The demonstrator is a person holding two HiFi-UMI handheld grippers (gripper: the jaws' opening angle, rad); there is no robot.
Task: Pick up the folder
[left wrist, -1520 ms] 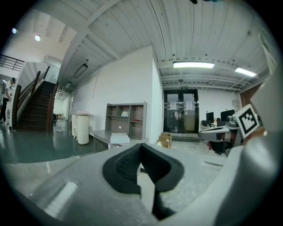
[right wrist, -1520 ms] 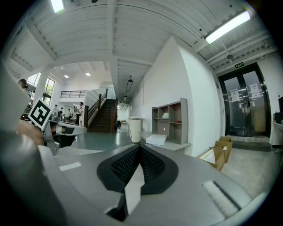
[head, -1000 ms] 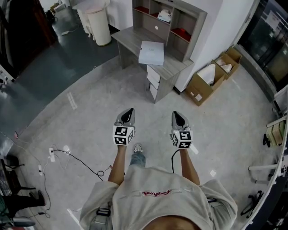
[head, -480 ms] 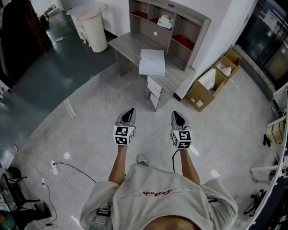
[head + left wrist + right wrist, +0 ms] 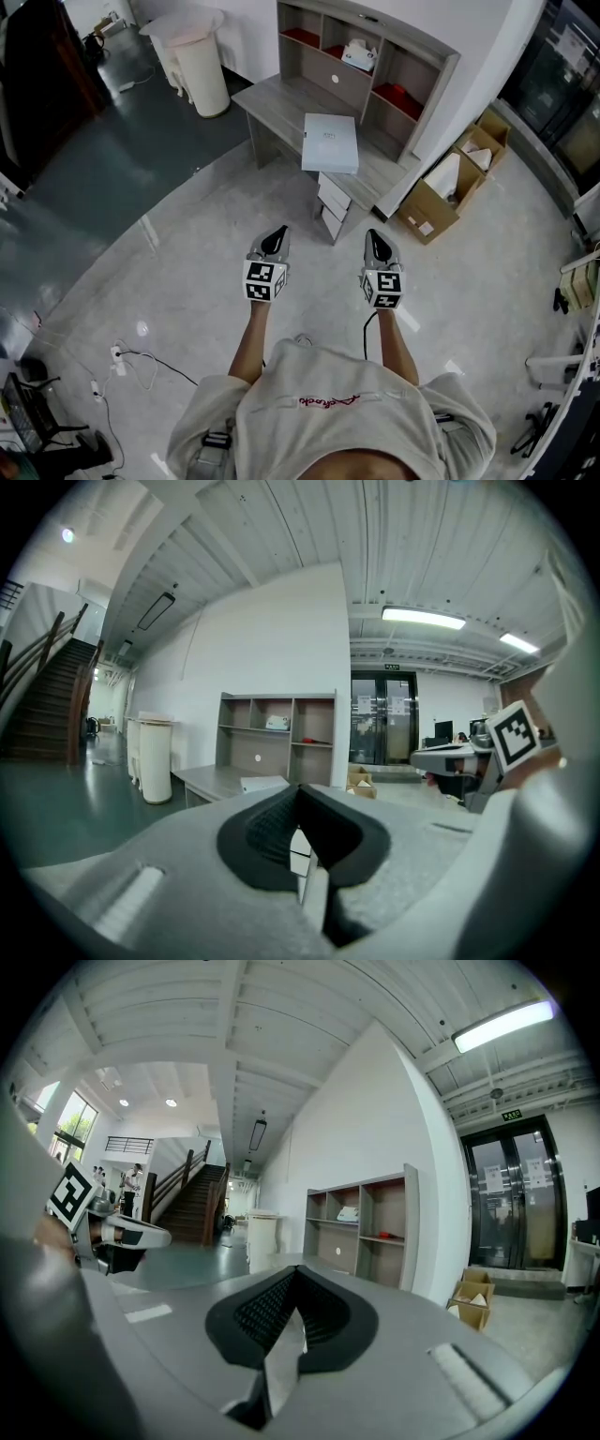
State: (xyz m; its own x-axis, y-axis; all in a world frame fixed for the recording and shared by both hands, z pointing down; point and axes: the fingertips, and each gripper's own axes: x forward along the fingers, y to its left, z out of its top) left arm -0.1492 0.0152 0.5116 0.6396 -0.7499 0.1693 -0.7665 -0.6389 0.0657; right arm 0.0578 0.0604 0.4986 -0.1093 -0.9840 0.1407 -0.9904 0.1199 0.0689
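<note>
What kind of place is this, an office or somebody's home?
Most likely an office or workshop hall, not a home: a grey desk with open shelves stands on a bare floor, cardboard boxes sit beside it, and a wide staircase rises from a large open space.

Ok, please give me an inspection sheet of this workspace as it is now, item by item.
Surface: grey desk, carries the folder.
Job's things: white folder lies flat on the desk above the drawers; untouched.
Clutter: open cardboard boxes on the floor right of the desk; white bin at its left.
Tools: left tool and right tool both shut, empty, over the floor short of the desk.
Cables: floor cable at lower left.
Surroundings: shelf unit on the desk, against a white wall.
</note>
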